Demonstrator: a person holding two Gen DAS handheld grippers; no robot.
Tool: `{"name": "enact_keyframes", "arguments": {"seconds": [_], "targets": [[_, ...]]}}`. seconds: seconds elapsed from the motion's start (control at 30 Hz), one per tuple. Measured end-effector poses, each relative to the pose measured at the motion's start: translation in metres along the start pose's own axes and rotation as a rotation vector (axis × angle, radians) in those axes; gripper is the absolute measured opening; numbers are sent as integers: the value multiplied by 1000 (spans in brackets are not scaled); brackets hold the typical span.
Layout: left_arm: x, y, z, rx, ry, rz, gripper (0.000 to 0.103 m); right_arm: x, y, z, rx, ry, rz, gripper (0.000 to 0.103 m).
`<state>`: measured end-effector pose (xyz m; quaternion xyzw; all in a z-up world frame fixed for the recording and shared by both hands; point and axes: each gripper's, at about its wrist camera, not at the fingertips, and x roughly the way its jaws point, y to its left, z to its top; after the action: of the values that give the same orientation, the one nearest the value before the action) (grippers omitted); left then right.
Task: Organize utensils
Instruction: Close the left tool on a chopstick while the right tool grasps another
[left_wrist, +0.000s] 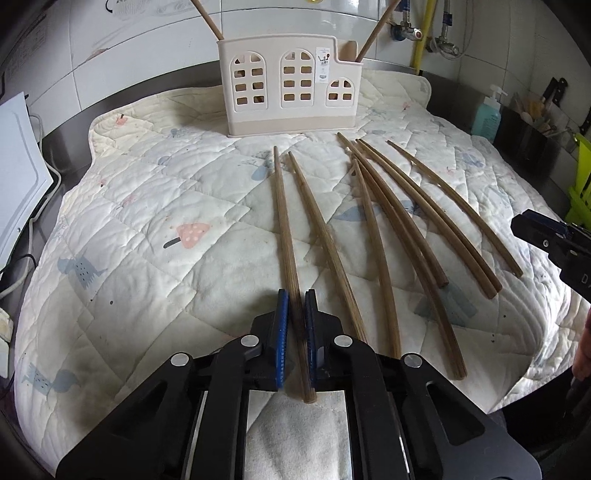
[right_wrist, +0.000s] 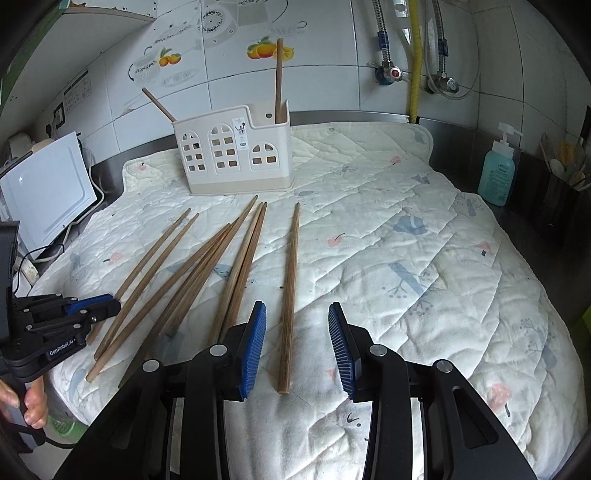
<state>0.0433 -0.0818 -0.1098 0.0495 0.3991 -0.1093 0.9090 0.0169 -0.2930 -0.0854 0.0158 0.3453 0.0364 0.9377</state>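
Observation:
Several wooden chopsticks lie on a quilted mat (left_wrist: 147, 221). My left gripper (left_wrist: 295, 299) has its blue pads closed on the thick end of the leftmost chopstick (left_wrist: 282, 221), which still rests on the mat. In the right wrist view the left gripper (right_wrist: 110, 304) shows at the left edge. My right gripper (right_wrist: 297, 314) is open, its pads either side of a single chopstick (right_wrist: 290, 280) lying apart from the others. It shows at the right edge of the left wrist view (left_wrist: 524, 227). A cream utensil holder (left_wrist: 291, 85) (right_wrist: 232, 155) stands at the back with two chopsticks upright in it.
A blue soap bottle (right_wrist: 496, 177) and a dark container of utensils (right_wrist: 561, 184) stand at the right. A white appliance (right_wrist: 44, 188) with cables sits at the left. Pipes and valves (right_wrist: 417, 66) run along the tiled wall.

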Motion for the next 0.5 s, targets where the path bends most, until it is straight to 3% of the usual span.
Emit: {"name": "enact_keyframes", "arguments": {"seconds": [0.2, 0.5], "targets": [[-1, 12, 9, -17, -11, 4, 5, 10, -1, -6, 6, 29, 5, 26], [5, 22, 6, -66, 24, -74, 6, 23, 6, -13, -12, 54, -3, 17]]}}
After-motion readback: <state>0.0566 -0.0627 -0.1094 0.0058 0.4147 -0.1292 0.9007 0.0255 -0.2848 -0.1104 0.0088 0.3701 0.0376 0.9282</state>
